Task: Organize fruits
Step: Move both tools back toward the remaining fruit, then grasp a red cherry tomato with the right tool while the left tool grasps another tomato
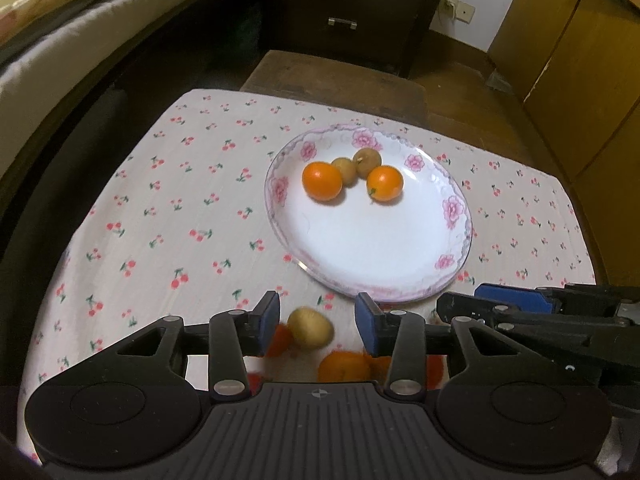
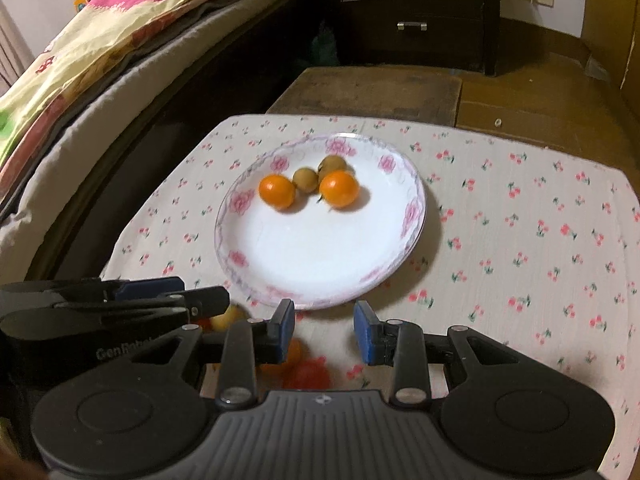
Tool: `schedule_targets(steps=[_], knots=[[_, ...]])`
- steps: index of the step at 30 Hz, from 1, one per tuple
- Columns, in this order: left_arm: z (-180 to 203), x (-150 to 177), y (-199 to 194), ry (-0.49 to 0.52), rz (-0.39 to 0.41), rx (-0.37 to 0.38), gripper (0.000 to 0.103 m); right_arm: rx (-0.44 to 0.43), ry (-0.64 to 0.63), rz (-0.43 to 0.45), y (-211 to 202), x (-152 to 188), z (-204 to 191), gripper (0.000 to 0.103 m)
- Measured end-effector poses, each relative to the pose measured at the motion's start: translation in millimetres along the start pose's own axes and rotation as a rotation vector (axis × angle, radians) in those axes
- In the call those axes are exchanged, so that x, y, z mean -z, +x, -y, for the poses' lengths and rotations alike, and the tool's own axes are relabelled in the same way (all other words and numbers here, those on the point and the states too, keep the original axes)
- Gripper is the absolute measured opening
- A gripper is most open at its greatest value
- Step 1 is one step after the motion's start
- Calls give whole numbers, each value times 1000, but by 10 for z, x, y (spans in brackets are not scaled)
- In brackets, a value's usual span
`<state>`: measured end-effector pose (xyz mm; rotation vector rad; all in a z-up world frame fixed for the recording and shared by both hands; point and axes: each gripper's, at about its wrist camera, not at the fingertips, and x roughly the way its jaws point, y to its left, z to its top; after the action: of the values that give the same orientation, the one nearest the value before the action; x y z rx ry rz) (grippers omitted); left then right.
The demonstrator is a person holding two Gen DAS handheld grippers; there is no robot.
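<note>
A white plate with pink flowers [image 1: 360, 240] [image 2: 320, 252] sits on the cherry-print tablecloth [image 1: 180, 208]. On it are two oranges [image 1: 322, 181] [image 1: 385, 183] and two small brown fruits [image 1: 346, 170] [image 1: 366, 160]. My left gripper [image 1: 318, 318] hangs open just before the plate's near rim. A yellow-brown fruit [image 1: 310, 328] lies blurred on the cloth below its gap, clear of both pads. More orange fruits [image 1: 344, 366] lie under the gripper body. My right gripper [image 2: 325, 330] is beside it on the right, jaws apart with nothing between them. An orange fruit [image 2: 294, 352] and a red one [image 2: 308, 374] lie beneath it.
A bed with a patterned quilt [image 2: 120, 20] runs along the left. A dark drawer cabinet [image 2: 412, 12] and a low wooden bench [image 2: 372, 88] stand beyond the table's far edge. Yellow-brown cabinet doors [image 1: 580, 60] are at the right. The cloth ends near the right edge [image 2: 624, 184].
</note>
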<state>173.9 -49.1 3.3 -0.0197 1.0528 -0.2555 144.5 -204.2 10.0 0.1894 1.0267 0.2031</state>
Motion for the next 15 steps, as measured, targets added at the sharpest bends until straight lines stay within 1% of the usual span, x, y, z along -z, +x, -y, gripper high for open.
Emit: schedule_targets(steps=[8, 15], knots=[[-100, 128, -113, -25, -5, 16, 52, -17, -3, -30, -65, 192, -67, 34], [-223, 249, -161, -54, -21, 14, 53, -14, -15, -67, 3, 312, -100, 34]])
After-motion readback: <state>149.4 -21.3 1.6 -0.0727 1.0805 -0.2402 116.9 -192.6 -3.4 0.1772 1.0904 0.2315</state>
